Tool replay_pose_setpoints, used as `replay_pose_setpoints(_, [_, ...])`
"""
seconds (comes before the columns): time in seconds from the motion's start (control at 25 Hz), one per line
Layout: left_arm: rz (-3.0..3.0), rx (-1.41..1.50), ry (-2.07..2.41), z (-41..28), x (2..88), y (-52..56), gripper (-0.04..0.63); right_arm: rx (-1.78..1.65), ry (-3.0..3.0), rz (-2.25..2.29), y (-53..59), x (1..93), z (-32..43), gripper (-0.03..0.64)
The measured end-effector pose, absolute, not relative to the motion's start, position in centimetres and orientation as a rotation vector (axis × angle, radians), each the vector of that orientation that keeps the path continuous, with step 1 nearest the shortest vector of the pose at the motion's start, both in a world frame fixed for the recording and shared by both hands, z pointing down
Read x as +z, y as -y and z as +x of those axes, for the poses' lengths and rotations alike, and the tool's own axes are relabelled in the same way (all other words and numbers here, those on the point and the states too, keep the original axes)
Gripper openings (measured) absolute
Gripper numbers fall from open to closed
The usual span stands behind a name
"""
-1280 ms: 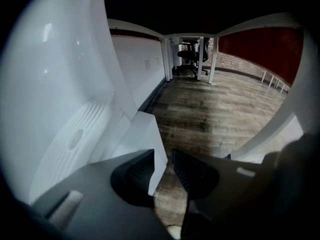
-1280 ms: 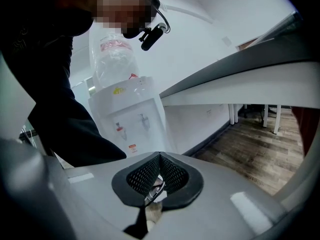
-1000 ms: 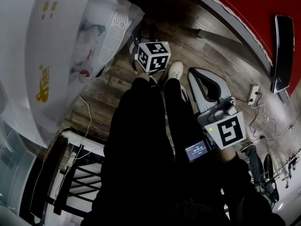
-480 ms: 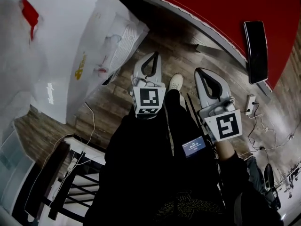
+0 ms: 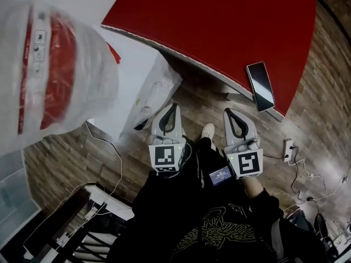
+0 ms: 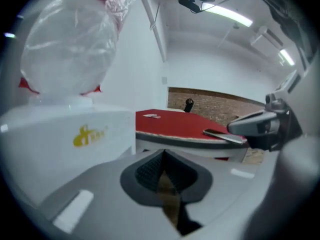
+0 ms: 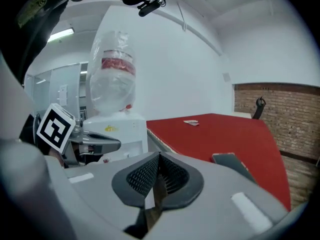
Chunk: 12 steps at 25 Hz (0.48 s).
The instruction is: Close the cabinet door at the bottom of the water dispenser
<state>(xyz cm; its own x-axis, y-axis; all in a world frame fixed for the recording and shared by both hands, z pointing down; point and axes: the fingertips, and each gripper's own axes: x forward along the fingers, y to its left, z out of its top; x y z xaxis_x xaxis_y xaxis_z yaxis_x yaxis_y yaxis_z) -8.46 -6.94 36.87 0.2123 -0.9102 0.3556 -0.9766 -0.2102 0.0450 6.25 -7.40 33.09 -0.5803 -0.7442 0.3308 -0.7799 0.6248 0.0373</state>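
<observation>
Both tongs are pressed together with nothing between them. The left tongs [image 5: 171, 109] and the right tongs [image 5: 231, 116] are held side by side, pointing forward over the wood floor [image 5: 82, 158], with a pale shoe [image 5: 207, 130] between them. In the left gripper view the ribbed pads [image 6: 147, 171] meet at their tips, and the right gripper view shows the same of its own pads [image 7: 142, 176]. A small lit screen [image 5: 220, 175] sits behind the right tongs, beside their marker cube [image 5: 249, 163].

The dispenser [image 5: 134, 64] stands just ahead and to the left of the left tongs, apart from them. It is white, and an upturned clear bottle [image 5: 55, 75] with a red label sits on top. Its front face turns toward the left tongs. The door [image 5: 159, 92] at its foot lies nearest their tips, but I cannot tell whether it is fully shut.

Ahead of both tongs runs a red surface [image 5: 219, 32]. A dark phone [image 5: 260, 85] lies on it near the edge, ahead and right of the right tongs. A white power strip [image 5: 287, 148] lies on the floor to their right.
</observation>
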Motion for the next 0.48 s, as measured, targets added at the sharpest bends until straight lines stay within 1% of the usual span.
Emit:
replay_pose_setpoints(0.32, [2.312,0.151,1.903,-8.3,24.5,7.6,0.008,0.049,2.652,1.273,9.9,23.0,5.2,-0.002])
replay_pose_setpoints(0.48, [2.301,0.037,1.930,-8.6,18.9,6.2,0.008,0.063,2.753,1.249,8.4,18.6,3.9,-0.002])
